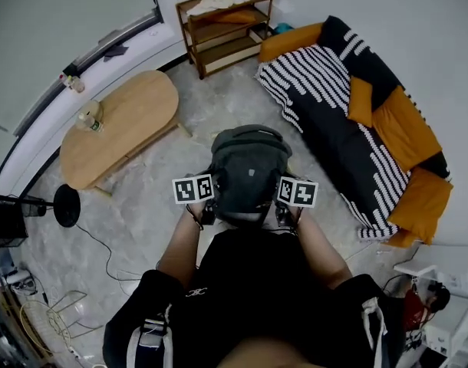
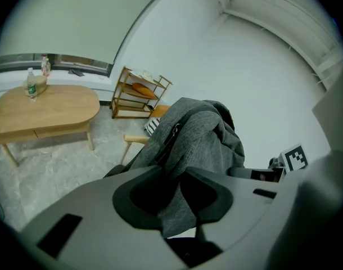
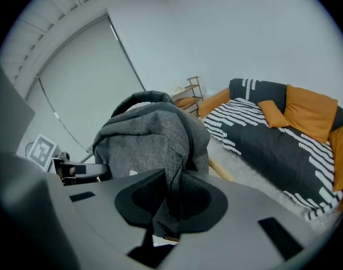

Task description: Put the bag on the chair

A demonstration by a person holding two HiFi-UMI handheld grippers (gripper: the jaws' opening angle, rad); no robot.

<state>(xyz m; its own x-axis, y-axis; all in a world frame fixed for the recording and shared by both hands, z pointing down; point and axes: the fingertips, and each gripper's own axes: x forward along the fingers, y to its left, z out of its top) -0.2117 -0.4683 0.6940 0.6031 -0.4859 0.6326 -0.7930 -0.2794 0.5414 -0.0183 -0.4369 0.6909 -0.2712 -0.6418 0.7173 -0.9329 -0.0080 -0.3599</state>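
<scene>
Now the dark grey fabric backpack (image 1: 249,171) sits at the centre of the head view, gripped from both sides.
The left gripper (image 1: 209,211) has its jaws clamped on a fold of the backpack's grey cloth, and the right gripper (image 1: 281,211) pinches another fold on the opposite side. A pale wooden rail (image 2: 135,140) shows just behind the backpack. An oval wooden bench (image 1: 119,129) lies at upper left, and a black-and-white striped sofa with orange cushions (image 1: 349,121) at upper right.

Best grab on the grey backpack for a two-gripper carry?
The loose side fabric, one gripper from each flank: left gripper and right gripper each pinch a fold of the backpack there. Its soft shell bunches thin enough for the fingers; the rounded front offers no edge.
</scene>
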